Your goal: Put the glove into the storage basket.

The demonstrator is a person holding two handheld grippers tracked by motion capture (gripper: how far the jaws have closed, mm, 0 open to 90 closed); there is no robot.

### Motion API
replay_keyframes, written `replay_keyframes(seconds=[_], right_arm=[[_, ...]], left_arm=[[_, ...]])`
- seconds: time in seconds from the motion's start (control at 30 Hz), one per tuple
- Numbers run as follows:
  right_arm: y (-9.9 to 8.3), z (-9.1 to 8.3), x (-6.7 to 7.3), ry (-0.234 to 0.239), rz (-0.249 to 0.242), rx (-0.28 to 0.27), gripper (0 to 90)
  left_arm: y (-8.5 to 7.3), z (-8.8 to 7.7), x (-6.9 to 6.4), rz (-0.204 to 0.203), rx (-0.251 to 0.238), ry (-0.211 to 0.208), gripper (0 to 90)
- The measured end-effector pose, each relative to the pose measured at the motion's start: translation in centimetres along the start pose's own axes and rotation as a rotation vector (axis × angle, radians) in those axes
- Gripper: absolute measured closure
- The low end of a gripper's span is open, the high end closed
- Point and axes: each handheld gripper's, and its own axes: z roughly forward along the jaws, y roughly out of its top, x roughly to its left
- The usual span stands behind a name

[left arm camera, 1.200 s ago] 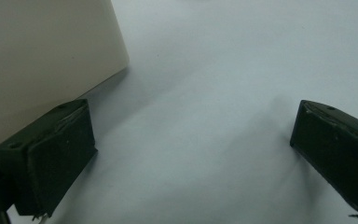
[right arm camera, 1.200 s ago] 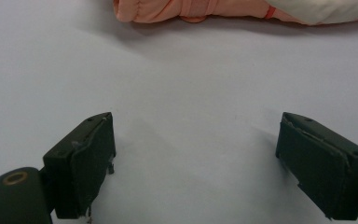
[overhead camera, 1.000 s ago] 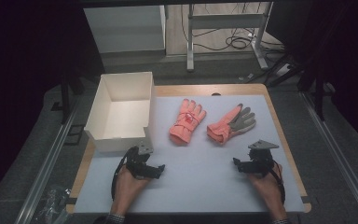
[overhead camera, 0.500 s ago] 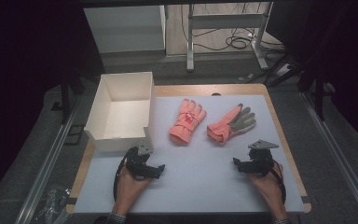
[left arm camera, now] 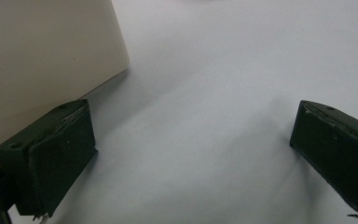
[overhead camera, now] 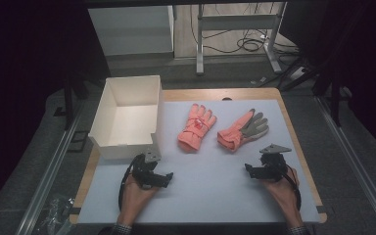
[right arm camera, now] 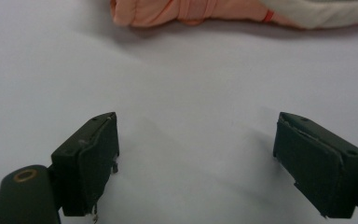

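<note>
Both grippers, left (overhead camera: pixel 162 178) and right (overhead camera: pixel 252 169), are resting on the mat (overhead camera: pixel 215 196), jaws spread, empty. Two gloves (overhead camera: pixel 196 126) are lying far of them; box (overhead camera: pixel 127 117) far-left.

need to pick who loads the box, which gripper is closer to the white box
Left. The left gripper sits just in front of the white box, near its front right corner, jaws open. The right gripper is far across the mat, in front of the grey-palmed glove.
</note>
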Motion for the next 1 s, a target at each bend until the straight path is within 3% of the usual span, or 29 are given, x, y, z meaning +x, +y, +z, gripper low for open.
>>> replay_keyframes(seconds=[0.17, 0.33, 0.63, 0.67, 0.77, 0.87, 1.0], right_arm=[[1.3, -0.1, -0.6, 0.019, 0.011, -0.024, 21.1], [3.6, 0.0, -1.6, 0.048, 0.039, -0.054, 33.5], [7.0, 0.4, -3.3, 0.037, 0.063, -0.069, 44.5], [8.0, 0.9, -3.9, 0.035, 0.078, -0.066, 44.6], [8.8, 1.4, -4.3, 0.030, 0.087, -0.065, 44.4], [10.0, 3.1, -5.0, -0.025, 0.109, -0.048, 37.7], [10.1, 4.6, -5.3, -0.058, 0.117, -0.010, 36.3]], left_arm=[[0.0, 0.0, 0.0, -0.002, 0.000, -0.001, 0.0], [0.0, 0.0, 0.0, -0.003, -0.001, 0.000, 0.3], [0.0, 0.0, 0.0, -0.003, -0.001, 0.000, 0.3], [0.0, 0.0, 0.0, -0.003, -0.001, 0.000, 0.3], [0.0, 0.0, 0.0, -0.004, -0.002, -0.001, 0.3], [0.0, 0.0, 0.0, -0.003, -0.002, -0.001, 0.3], [0.0, 0.0, 0.0, -0.003, -0.001, -0.001, 0.3]])
